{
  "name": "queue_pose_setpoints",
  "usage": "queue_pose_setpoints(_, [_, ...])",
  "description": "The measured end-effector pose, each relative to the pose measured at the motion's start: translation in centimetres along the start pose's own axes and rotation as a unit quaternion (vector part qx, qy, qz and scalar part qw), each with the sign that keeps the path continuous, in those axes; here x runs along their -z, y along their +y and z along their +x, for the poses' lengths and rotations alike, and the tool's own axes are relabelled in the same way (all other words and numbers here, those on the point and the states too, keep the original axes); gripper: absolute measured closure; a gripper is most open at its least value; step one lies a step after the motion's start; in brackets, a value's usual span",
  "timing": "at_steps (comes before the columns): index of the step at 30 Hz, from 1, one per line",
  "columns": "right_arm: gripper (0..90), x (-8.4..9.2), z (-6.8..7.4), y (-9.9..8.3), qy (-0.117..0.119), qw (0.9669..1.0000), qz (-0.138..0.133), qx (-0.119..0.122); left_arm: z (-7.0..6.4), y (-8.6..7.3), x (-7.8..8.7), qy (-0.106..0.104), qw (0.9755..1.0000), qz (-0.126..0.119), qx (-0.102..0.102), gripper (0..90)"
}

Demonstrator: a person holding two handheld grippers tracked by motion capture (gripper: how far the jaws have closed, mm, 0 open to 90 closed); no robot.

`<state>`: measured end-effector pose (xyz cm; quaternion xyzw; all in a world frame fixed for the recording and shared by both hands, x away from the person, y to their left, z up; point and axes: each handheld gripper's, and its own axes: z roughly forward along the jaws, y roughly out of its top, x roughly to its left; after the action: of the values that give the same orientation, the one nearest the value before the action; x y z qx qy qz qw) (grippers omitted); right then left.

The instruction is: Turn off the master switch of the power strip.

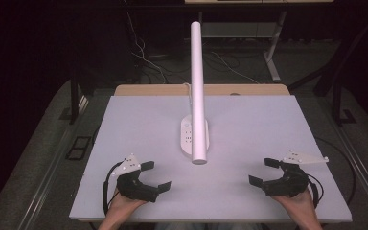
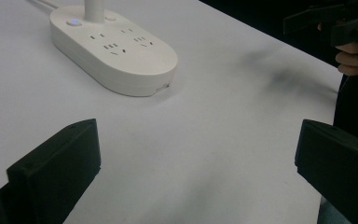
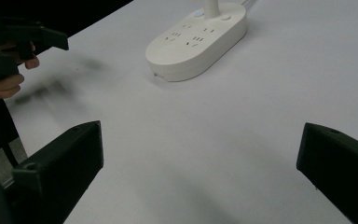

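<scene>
A white desk lamp stands mid-table: its oval base (image 1: 188,135) carries several sockets, and a long white tube (image 1: 197,91) reaches from it toward me. My left gripper (image 1: 155,176) rests low at the front left, open, with nothing between its fingers. At the front right my right gripper (image 1: 264,171) is open and empty too. Both point inward at the lamp base (image 2: 114,51) (image 3: 196,39). In the left gripper view the other gripper (image 2: 335,25) shows at the top right. In the right gripper view the other gripper (image 3: 23,39) shows at the top left.
The white table top (image 1: 249,129) spreads around the lamp, with a wooden strip (image 1: 163,90) along its far edge. A white cord (image 1: 189,91) leaves the lamp base toward the back. Cables and desk legs (image 1: 272,52) lie on the dark floor beyond.
</scene>
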<state>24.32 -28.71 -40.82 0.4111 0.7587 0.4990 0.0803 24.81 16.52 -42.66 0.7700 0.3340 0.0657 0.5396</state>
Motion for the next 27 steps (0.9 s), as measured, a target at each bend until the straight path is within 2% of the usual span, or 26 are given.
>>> queue_pose_setpoints(19, [0.0, -0.01, -0.04, -0.2, 0.008, 0.9997, 0.024, 0.005, -0.03, -0.01, 0.05, -0.001, 1.0, 0.005, 0.0, 0.0])
queue_pose_setpoints(27, [0.0, 0.09, -0.07, -0.24, 0.008, 0.9997, 0.025, 0.003, -0.1, 0.06, 0.04, -0.003, 0.9999, 0.011, -0.002, 0.0])
